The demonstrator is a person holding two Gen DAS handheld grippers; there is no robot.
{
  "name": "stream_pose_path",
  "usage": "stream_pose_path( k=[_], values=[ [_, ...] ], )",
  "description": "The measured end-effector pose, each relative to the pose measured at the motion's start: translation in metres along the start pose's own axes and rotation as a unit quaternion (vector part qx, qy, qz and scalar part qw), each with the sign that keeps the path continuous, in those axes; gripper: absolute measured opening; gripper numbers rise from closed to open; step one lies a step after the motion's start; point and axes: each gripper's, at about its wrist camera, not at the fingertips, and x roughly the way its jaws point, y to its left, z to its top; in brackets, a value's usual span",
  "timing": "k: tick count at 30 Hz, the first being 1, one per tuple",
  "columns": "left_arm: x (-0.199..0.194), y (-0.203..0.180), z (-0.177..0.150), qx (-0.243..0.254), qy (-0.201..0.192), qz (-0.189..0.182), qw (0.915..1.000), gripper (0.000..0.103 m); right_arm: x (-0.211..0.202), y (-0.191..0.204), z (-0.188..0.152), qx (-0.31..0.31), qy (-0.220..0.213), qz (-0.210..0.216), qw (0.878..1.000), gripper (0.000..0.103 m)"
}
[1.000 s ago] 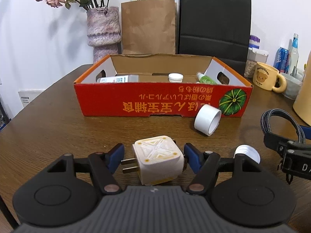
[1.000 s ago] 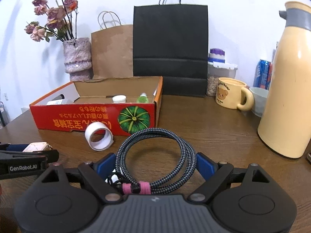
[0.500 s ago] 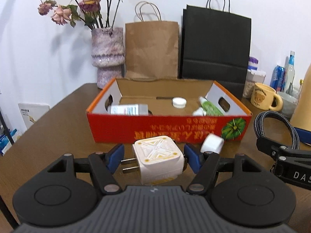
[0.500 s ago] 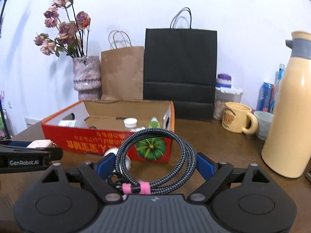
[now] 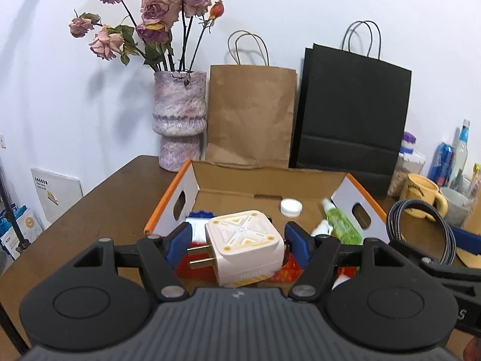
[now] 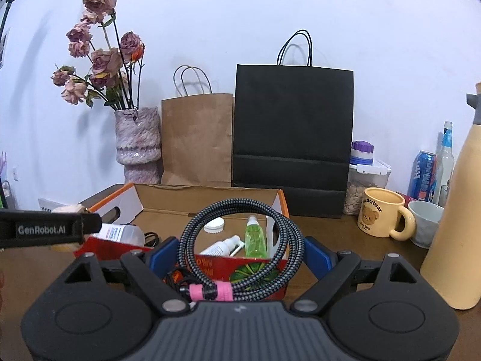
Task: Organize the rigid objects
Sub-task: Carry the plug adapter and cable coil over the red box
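My left gripper (image 5: 239,242) is shut on a cream cube-shaped plug charger (image 5: 245,245), its two prongs pointing left. It hangs in the air just before the red cardboard box (image 5: 365,201). My right gripper (image 6: 240,254) is shut on a coiled grey braided cable (image 6: 272,266) bound with a pink strap, also lifted in front of the box (image 6: 281,198). Inside the box lie a green bottle (image 6: 255,236), a white spray bottle (image 6: 224,245), a white lid (image 6: 214,226) and a clear labelled bottle (image 6: 120,233). The left gripper's finger (image 6: 49,229) shows at the right wrist view's left edge.
Behind the box stand a vase of dried roses (image 5: 179,120), a brown paper bag (image 5: 251,114) and a black paper bag (image 5: 350,114). To the right are a yellow bear mug (image 6: 383,216), a grey cup (image 6: 427,222), a tall cream flask (image 6: 457,225), cans and a jar.
Both grippers have risen off the table and come nearer the box, each keeping its object. The box's inside now shows from above; the white tape roll has dropped out of sight.
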Motion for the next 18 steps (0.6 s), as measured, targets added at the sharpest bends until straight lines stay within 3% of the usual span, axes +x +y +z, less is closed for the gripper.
stream_pose_path(
  k=[18],
  values=[
    [0.054,-0.003,0.026,-0.011,-0.006,0.005,0.9999,0.070,0.058,-0.005,0.031,0.011,-0.007,0.001,1.000,0.088]
  ],
)
